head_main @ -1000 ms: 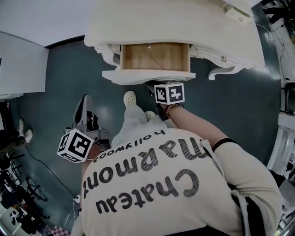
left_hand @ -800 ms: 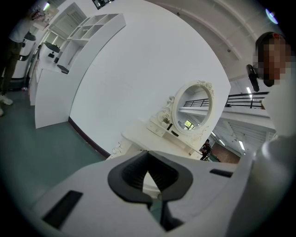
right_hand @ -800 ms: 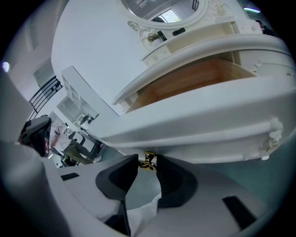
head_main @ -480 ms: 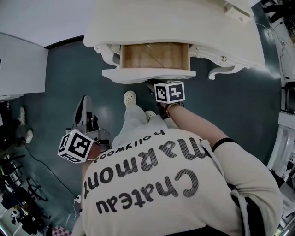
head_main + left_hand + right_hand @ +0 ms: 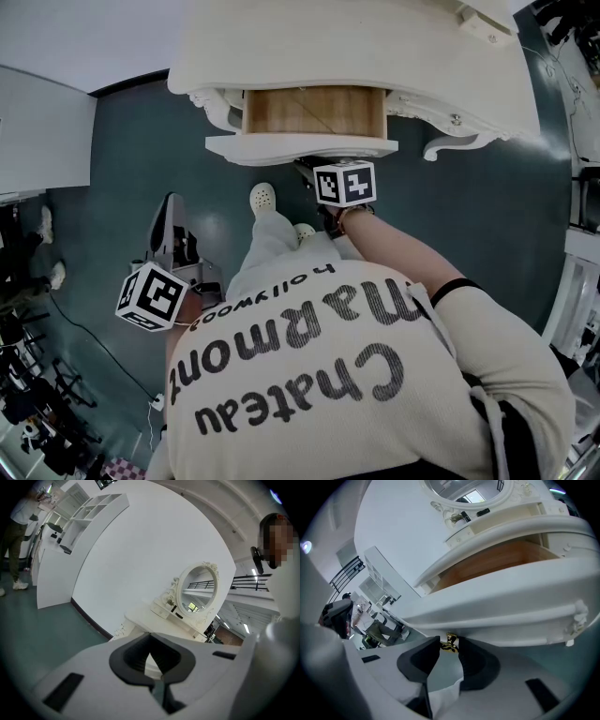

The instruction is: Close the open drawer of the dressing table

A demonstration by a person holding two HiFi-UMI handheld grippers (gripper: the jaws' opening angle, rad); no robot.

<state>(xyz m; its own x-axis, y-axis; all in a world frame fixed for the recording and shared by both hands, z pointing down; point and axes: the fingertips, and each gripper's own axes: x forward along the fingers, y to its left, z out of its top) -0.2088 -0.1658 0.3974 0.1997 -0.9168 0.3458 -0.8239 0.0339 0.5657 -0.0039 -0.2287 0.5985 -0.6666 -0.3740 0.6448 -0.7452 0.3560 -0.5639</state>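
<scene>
The cream dressing table (image 5: 356, 42) stands at the top of the head view, its wood-lined drawer (image 5: 314, 111) pulled out toward me. My right gripper (image 5: 307, 170) reaches under the drawer front (image 5: 300, 148). In the right gripper view a small gold knob (image 5: 450, 641) on that front (image 5: 497, 606) sits between the tips, and my right gripper (image 5: 450, 646) is shut on it. My left gripper (image 5: 172, 204) hangs low at the left, away from the table. Its tips meet with nothing between them, so the left gripper (image 5: 150, 636) is shut. It faces the table's oval mirror (image 5: 199, 590).
My white shoes (image 5: 262, 199) stand on the dark green floor just in front of the drawer. A white cabinet (image 5: 42, 131) is at the left, white furniture (image 5: 581, 281) at the right edge, cables and stands (image 5: 37, 394) at lower left. A person (image 5: 16, 536) stands by white shelving (image 5: 89, 513).
The drawer front has slid a little toward the table, showing less wood, and my right gripper has moved with it. The left gripper stayed put.
</scene>
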